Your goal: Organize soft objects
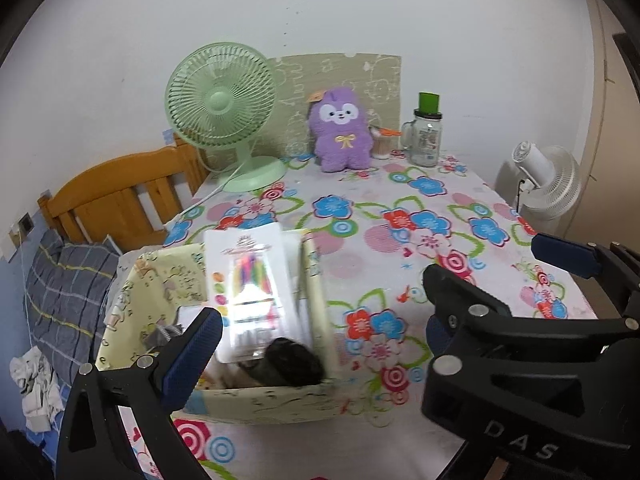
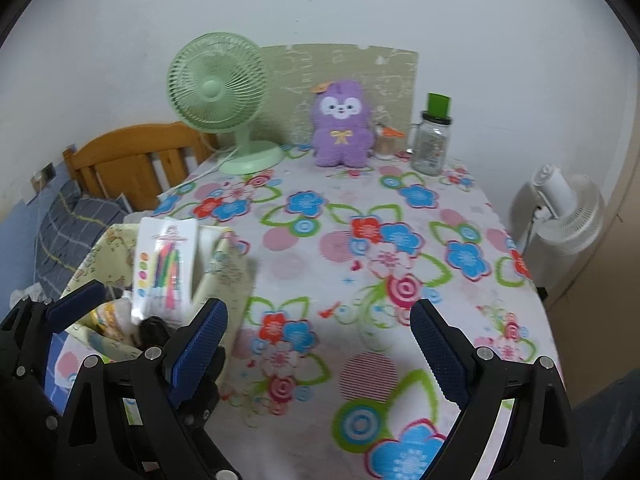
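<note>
Left gripper (image 1: 320,312) jaws wide, empty, over fabric bin (image 1: 280,398) at table's (image 2: 360,272) left edge, right gripper (image 2: 320,320) jaws wide, empty, above open floral tablecloth, purple plush toy (image 2: 341,124) upright at far edge, between green fan (image 2: 218,88) and glass jar (image 2: 432,144).

Both grippers are matte black plastic frames with silver round screws; the fingers (image 2: 438,344) carry dark blue textured pads, and white letters "DAS" mark one frame.
</note>
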A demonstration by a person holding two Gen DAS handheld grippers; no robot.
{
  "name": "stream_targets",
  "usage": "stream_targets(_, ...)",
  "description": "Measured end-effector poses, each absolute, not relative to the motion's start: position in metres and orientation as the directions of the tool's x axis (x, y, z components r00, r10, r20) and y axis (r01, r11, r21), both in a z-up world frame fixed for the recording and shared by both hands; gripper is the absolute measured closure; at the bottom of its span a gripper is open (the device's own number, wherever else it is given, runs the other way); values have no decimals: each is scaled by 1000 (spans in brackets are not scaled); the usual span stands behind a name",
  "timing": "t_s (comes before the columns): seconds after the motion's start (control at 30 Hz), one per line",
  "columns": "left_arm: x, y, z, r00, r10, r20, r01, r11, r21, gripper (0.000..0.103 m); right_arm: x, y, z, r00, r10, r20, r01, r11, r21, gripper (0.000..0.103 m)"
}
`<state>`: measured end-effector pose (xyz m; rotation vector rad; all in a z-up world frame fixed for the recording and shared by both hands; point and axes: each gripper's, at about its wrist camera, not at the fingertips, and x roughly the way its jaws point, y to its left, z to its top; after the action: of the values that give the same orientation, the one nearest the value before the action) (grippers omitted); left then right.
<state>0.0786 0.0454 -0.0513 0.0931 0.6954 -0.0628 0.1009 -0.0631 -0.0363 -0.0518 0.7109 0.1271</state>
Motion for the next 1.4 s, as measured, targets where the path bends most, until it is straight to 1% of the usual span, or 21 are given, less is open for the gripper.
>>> stream_targets(0.37, 71, 16, -42, 773, -42, -634, 95, 994, 51, 0, 84, -107, -25, 775, 51, -630, -73, 997, -9, 9)
stream_targets(0.57, 64, 4, -33, 783, -28, -621, 77, 996, 53, 0, 74, -127, -16, 792, 43, -609, -59, 998, -7, 9)
stream_targets(1.2, 28, -20, 3, 838, 31, -544, 6, 998, 66, 0, 35, -180, 18, 848, 52, -528, -47, 999, 22, 8)
stream_targets(1.4, 17, -26, 13, 853, 18, -522, 12, 999, 53, 0, 21, -192, 29, 867, 43, -497, -34, 999, 28, 6)
